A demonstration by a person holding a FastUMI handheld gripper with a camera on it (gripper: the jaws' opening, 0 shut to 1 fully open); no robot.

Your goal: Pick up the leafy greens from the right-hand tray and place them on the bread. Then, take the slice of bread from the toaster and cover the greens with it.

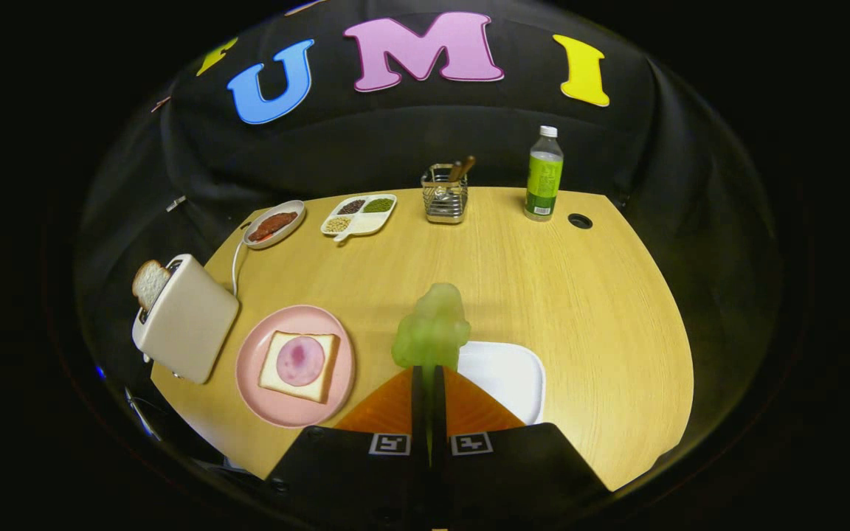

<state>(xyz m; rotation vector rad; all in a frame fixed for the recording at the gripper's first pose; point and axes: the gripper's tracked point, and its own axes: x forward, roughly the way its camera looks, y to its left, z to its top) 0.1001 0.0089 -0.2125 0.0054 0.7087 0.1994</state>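
Leafy greens [432,328]: clamped between the gripper [429,372] fingers, which are drawn together on the stem end; held up over the white tray [513,376].
Step in hand: carrying greens to the bread.
Bread with ham [298,365]: on pink plate [263,398], left of the fingers.
Next move: shift left, lower, release.
Toaster [185,321]: slice [148,284] standing in the slot, untouched.

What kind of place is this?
Probably a pretend kitchen table in a test booth: a toaster holding bread, a pink plate, and the gripper shut on leafy greens.
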